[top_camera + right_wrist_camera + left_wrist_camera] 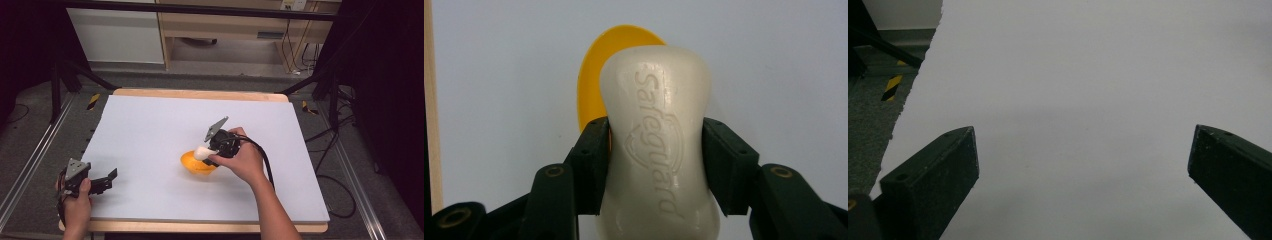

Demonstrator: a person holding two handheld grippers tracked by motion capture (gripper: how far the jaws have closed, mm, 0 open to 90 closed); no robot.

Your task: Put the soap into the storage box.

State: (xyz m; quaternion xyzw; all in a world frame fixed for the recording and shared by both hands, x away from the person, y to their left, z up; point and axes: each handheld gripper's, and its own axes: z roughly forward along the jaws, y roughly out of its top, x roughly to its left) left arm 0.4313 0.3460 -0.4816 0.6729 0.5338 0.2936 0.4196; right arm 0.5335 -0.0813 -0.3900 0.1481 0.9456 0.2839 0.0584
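The right gripper [656, 150] is clamping the soap [656, 145] at its waist — long axis along the jaws — directly over the dish [197, 165]; the left gripper [102, 181] is resting open, well apart.

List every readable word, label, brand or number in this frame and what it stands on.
"Safeguard": embossed along the face of the white soap bar, read in the right gripper view, where the right tool grips it in front of the orange dish.
A small label on the wooden furniture behind the table is too small to read.
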